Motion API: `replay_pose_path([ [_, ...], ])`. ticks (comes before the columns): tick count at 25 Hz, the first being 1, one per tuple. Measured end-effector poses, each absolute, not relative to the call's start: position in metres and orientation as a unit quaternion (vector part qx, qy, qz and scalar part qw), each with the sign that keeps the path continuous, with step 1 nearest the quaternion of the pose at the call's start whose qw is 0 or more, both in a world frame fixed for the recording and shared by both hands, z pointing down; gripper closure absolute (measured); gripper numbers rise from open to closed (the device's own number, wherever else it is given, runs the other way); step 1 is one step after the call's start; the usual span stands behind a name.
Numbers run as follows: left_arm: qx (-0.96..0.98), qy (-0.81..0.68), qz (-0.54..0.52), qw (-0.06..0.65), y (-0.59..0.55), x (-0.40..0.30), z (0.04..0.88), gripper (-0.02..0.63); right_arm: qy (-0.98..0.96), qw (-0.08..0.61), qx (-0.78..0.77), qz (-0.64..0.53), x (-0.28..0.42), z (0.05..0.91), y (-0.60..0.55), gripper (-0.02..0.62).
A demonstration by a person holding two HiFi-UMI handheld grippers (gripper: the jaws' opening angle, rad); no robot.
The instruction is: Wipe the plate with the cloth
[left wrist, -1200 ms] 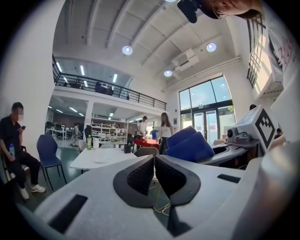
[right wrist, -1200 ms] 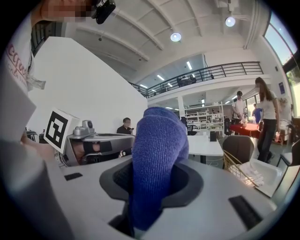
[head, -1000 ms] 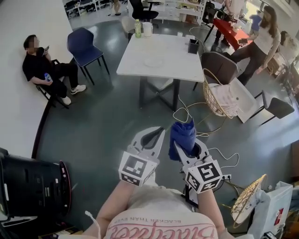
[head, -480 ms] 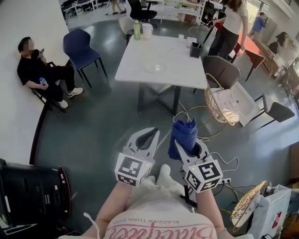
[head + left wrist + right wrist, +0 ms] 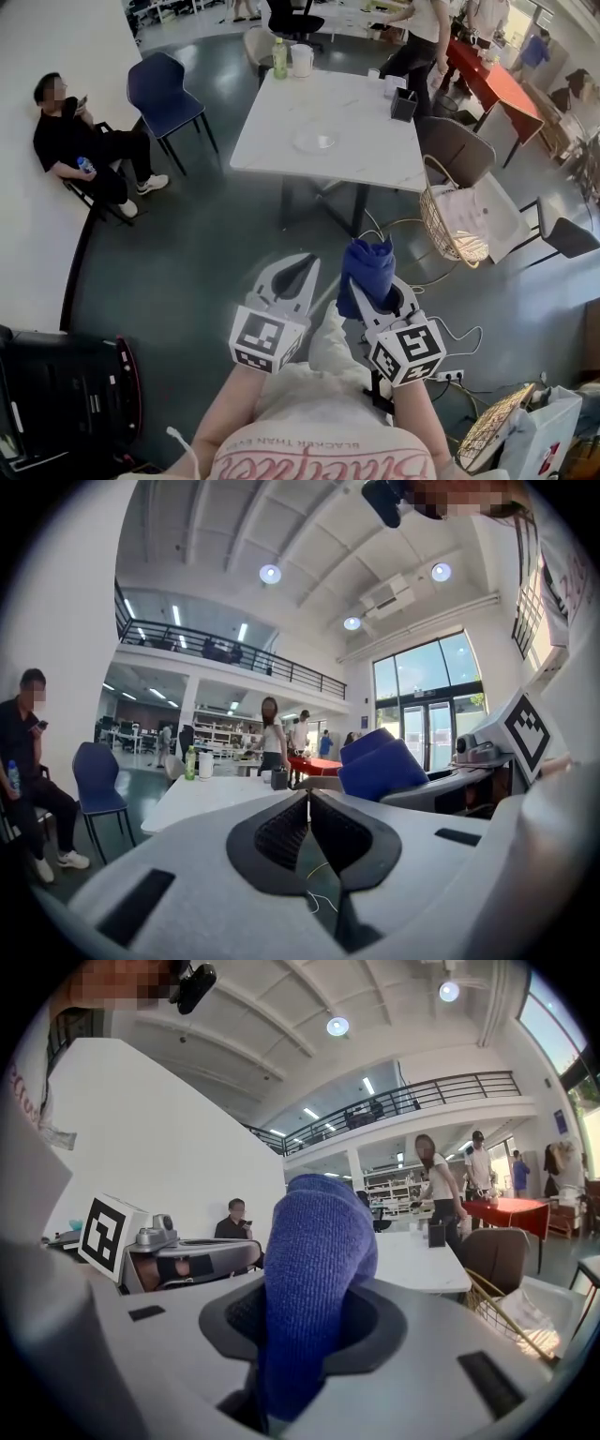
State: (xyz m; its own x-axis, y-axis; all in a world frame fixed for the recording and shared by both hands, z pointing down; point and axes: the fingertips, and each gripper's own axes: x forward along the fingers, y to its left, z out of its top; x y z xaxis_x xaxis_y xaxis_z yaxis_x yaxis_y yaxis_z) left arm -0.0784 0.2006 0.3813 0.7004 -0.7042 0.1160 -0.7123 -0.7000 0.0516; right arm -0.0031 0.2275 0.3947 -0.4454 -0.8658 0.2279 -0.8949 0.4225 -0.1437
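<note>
A clear plate (image 5: 315,142) lies on the white table (image 5: 356,159) ahead, well beyond both grippers. My right gripper (image 5: 364,278) is shut on a folded blue cloth (image 5: 367,267), which stands up out of its jaws (image 5: 314,1269). My left gripper (image 5: 298,270) is held beside it, shut with nothing between its fingers (image 5: 307,794). The blue cloth (image 5: 380,764) also shows at the right of the left gripper view. Both grippers hang over the dark floor, short of the table.
A blue chair (image 5: 167,92) and a seated person (image 5: 80,141) are at the left by the wall. On the table stand a green bottle (image 5: 278,58), a white jug (image 5: 300,59) and a black holder (image 5: 404,105). A wire basket (image 5: 450,225) and grey chairs stand to the right. People stand behind the table.
Both grippers have moved forward together towards the white table, which now sits closer and lower in the head view. The cloth stays gripped. A standing person has walked left behind the table.
</note>
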Motion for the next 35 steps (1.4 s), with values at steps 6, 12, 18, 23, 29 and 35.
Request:
replay_pose_path([
  [6, 0.916, -0.395, 0.045, 0.057, 0.137, -0.056, 0.393, 0.600, -0.845, 0.058, 0.517, 0.123, 0.021, 0.402, 0.167, 0.474],
  [12, 0.910, -0.406, 0.049, 0.065, 0.074, -0.024, 0.393, 0.600, -0.849, 0.057, 0.511, 0.122, 0.054, 0.398, 0.099, 0.474],
  [18, 0.902, -0.422, 0.055, 0.074, 0.011, 0.001, 0.392, 0.600, -0.860, 0.056, 0.495, 0.113, 0.077, 0.391, 0.035, 0.474],
  [23, 0.899, -0.429, 0.053, 0.067, -0.033, 0.019, 0.387, 0.600, -0.868, 0.054, 0.481, 0.109, 0.092, 0.386, -0.010, 0.474],
  [29, 0.888, -0.451, 0.055, 0.071, -0.074, 0.021, 0.396, 0.600, -0.880, 0.062, 0.459, 0.107, 0.097, 0.393, -0.057, 0.474],
  [35, 0.876, -0.469, 0.059, 0.092, -0.112, 0.007, 0.408, 0.600, -0.890, 0.080, 0.436, 0.105, 0.088, 0.399, -0.099, 0.474],
])
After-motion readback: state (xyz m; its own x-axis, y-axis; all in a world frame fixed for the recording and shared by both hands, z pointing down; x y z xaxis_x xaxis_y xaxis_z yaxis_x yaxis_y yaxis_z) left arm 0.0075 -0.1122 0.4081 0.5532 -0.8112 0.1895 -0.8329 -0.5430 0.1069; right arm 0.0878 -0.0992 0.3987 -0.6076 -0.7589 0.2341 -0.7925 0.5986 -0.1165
